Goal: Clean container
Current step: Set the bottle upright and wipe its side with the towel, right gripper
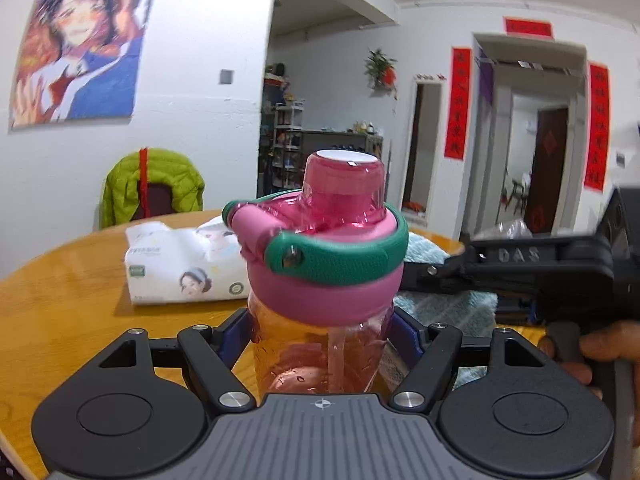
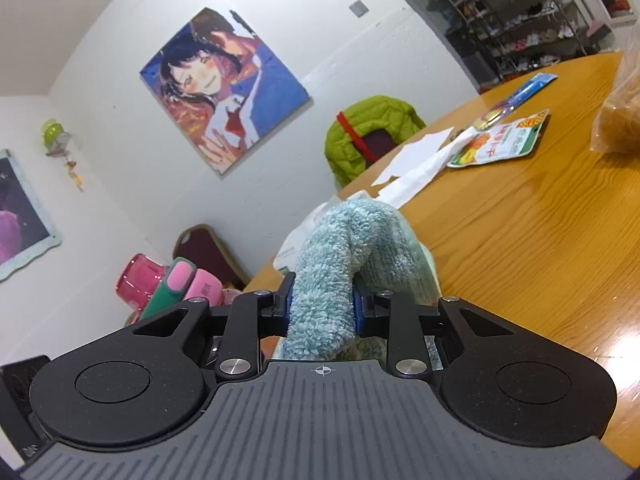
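White walls, round wooden table (image 2: 520,240) filling the right of the right wrist view; anime poster (image 2: 226,90) upper left of centre.

My left hand-held gripper (image 1: 320,330): jaws closed on the pink water bottle (image 1: 320,352), blue pads pressing its translucent body at lower centre of the left wrist view. Bottle upright, slightly tilted; pink lid (image 1: 324,280) on, green carry strap (image 1: 340,256) wrapped around the lid, clear pink cap (image 1: 342,188) on top. In the right wrist view the same lid shows at lower left.

My right hand-held gripper (image 2: 322,312): jaws nearly shut, clamped on a fold of the light blue towel (image 2: 340,248); the cloth bulges up and forward from the pads at frame centre. In the left wrist view this gripper enters from the right edge, level, its tip just beside the lid; whether towel touches bottle, cannot tell. My fingers (image 1: 600,344) visible on its handle, lower right.

Further out: tissue pack (image 1: 180,268) on the table, left of the bottle. Snack packet (image 2: 500,140) and loose white paper (image 2: 416,160) on the table, upper right of the right wrist view. Green jacket (image 1: 152,188) draped on a chair behind the table.
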Demonstrator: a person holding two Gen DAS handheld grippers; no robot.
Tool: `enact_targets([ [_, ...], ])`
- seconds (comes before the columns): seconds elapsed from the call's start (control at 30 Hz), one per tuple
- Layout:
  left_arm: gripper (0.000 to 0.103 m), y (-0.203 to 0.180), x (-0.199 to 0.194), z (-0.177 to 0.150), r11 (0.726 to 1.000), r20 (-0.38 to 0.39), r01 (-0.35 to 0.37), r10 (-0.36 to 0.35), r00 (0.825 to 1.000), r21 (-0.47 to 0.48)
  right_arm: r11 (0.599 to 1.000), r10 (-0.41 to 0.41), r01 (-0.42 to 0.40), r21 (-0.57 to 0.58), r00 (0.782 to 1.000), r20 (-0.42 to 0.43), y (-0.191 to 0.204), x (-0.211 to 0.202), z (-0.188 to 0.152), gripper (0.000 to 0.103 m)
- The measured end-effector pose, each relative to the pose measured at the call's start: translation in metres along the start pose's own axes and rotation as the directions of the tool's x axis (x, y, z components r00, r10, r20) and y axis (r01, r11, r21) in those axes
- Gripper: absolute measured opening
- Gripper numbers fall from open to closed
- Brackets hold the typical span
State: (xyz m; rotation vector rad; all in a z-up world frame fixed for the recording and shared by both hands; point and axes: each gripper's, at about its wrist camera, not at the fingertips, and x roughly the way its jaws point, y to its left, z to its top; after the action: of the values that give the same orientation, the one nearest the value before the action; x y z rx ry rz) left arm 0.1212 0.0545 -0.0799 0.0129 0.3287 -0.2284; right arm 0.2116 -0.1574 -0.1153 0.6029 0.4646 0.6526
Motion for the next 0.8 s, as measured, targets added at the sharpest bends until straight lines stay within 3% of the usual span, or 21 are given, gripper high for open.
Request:
enact_targets([
  [0.1,0.071,-0.008,0.008,-0.002,0.999,-0.009,-0.021,0.021,1.0,0.048,1.0,-0.004,0.004,0.006,1.0,0.006,-0.004,-0.001,-0.001,0.028],
  [0.37,0.071,-0.016,0.01,-0.003,0.997,-0.025,-0.072,0.073,0.997,0.031,1.0,-0.002,0.002,0.016,1.0,0.011,-0.01,-0.003,-0.004,0.028],
  [0.57,0.085,-0.012,0.0,-0.018,0.997,-0.005,-0.029,0.029,1.0,0.068,1.0,-0.009,0.009,-0.002,1.0,0.023,-0.008,-0.006,-0.005,0.028],
  [0.67,0.086,-0.01,-0.005,-0.027,0.995,-0.009,-0.022,0.023,1.0,0.099,1.0,0.003,-0.003,-0.007,0.999,0.035,-0.006,-0.008,-0.005,0.028],
  [0.73,0.085,-0.008,-0.002,-0.031,0.995,-0.026,-0.013,0.016,1.0,0.1,0.999,0.051,-0.051,0.011,0.997,0.059,-0.007,-0.011,-0.005,0.028],
  [0.8,0.069,-0.008,0.002,-0.031,0.995,-0.032,0.001,0.002,0.999,0.1,0.988,0.137,-0.142,0.053,0.986,0.094,-0.009,-0.018,-0.003,0.028],
])
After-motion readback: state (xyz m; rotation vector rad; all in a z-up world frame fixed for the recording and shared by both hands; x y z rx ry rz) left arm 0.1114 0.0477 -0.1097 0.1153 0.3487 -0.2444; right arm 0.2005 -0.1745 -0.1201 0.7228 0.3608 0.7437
